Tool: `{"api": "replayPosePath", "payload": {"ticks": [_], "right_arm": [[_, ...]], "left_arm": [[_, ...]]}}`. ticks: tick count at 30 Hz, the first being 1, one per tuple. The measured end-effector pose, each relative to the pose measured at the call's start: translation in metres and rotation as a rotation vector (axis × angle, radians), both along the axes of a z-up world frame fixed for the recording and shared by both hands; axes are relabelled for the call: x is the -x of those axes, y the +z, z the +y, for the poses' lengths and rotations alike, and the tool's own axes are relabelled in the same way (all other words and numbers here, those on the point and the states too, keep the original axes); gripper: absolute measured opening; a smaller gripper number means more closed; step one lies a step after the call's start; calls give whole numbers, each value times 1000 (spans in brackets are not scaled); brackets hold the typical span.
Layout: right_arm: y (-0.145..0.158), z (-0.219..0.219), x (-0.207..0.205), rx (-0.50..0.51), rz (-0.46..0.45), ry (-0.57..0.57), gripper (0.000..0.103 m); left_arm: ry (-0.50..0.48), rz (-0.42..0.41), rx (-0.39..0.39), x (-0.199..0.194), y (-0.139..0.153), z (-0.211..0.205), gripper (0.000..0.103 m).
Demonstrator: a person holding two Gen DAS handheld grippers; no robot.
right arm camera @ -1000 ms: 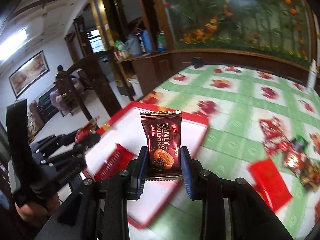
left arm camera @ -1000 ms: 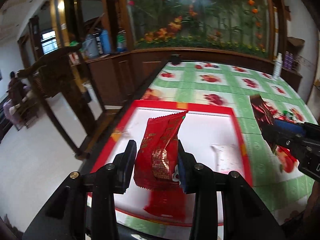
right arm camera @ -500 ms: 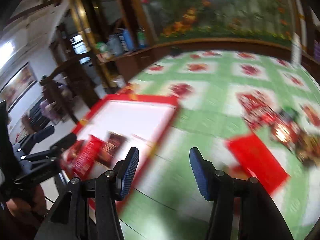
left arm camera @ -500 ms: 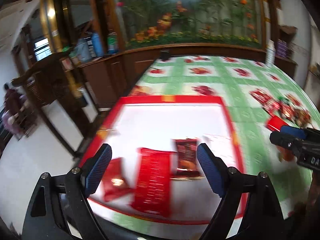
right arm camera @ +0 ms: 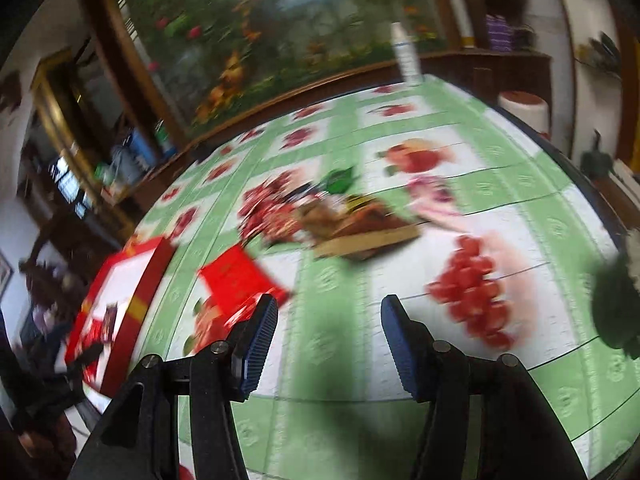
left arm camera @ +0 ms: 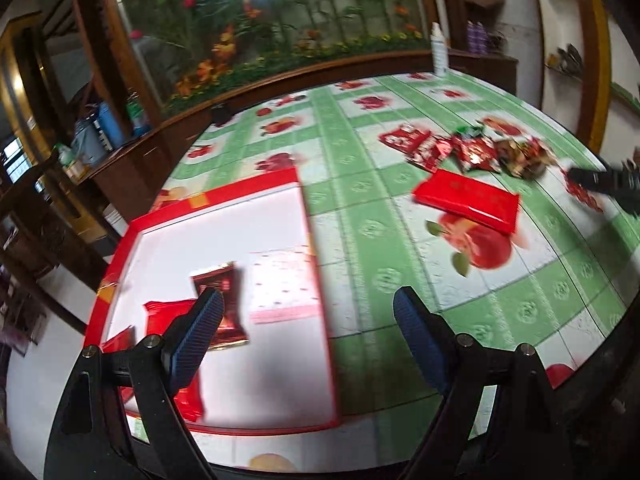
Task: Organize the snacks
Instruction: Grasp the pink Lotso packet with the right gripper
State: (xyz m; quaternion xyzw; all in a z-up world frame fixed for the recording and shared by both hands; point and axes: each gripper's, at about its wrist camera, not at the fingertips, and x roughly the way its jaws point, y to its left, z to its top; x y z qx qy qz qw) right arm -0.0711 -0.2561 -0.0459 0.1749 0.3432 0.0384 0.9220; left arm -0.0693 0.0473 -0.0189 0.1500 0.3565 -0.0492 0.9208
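We are between picks: both grippers are empty and face the table, turned toward the loose snacks. The left gripper has its fingers spread wide with nothing between them. The right gripper stands about half open, its jaws opening a little further, and holds nothing either.

Three snacks already lie in the red tray: a dark packet and two red packets beside it, all just beyond the left finger in the left view. The rest, a pile of red and brown wrappers, sits well apart from the left fingers, far across the table to the right. A flat red box lies between that pile and us.

In the right view the pile is ahead of the fingers and slightly left, not yet between them; the picture is blurred, so we cannot pick out single wrappers.

Next, we judge, each gripper needs to reach over the pile, settle on one wrapper and close on it alone, since the wrappers overlap.
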Motion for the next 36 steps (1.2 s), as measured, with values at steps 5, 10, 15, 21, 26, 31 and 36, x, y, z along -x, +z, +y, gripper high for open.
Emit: {"api": "replayPosePath", "payload": {"ticks": [5, 10, 15, 21, 26, 31, 36], "right_arm": [[13, -17, -25, -12, -4, -49, 59], [17, -8, -88, 29, 22, -71, 59], [-13, 12, -118, -39, 92, -45, 59], [-18, 66, -105, 26, 61, 238, 59], [-21, 75, -76, -100, 101, 456, 58], [0, 38, -61, -71, 5, 312, 61], [18, -3, -93, 127, -9, -68, 63]], "left_arm": [[-19, 21, -24, 2, -3, -14, 87], [-23, 20, -38, 5, -1, -19, 87], [1, 32, -45, -2, -3, -16, 87], [13, 57, -14, -9, -6, -14, 87], [17, 45, -10, -7, -4, -6, 87], [25, 68, 9, -11, -8, -4, 87], [4, 60, 8, -5, -6, -9, 87]]}}
